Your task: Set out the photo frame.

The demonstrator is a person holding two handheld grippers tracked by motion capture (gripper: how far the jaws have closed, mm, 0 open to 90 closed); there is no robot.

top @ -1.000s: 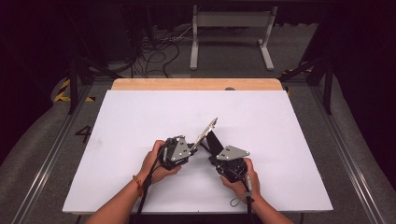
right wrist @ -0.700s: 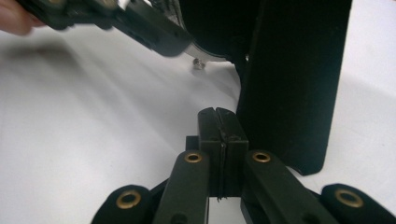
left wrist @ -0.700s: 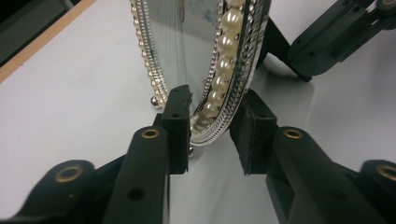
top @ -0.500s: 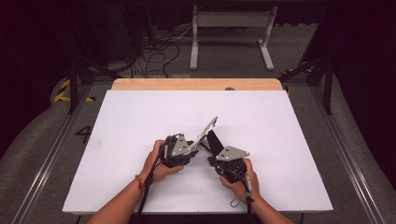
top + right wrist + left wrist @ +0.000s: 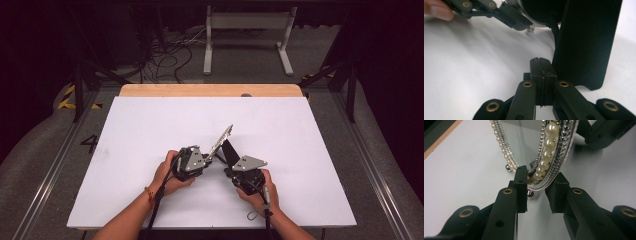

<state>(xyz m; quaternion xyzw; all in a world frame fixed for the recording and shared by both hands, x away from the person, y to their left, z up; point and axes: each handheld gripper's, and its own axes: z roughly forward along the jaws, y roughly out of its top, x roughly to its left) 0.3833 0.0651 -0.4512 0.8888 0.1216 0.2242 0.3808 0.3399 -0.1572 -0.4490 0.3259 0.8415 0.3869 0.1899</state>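
An oval glass frame (image 5: 221, 139) with a silver rim set with pearls (image 5: 548, 147) stands tilted near the middle of the white table (image 5: 150, 125). Its black back stand (image 5: 230, 152) props it from behind. My left gripper (image 5: 537, 187) is shut on the frame's bottom rim, one pad on the glass side and one on the back. My right gripper (image 5: 541, 65) is shut with nothing between its pads, and it rests low on the table just left of the black stand (image 5: 584, 42). In the high view, the left gripper (image 5: 206, 159) and right gripper (image 5: 230, 169) meet under the frame.
A wooden strip (image 5: 210, 90) edges the far side of the table. Beyond it are a metal stand (image 5: 247, 35) and loose cables (image 5: 165, 55) on the dark floor. Small ball feet (image 5: 509, 167) sit under the frame's rim.
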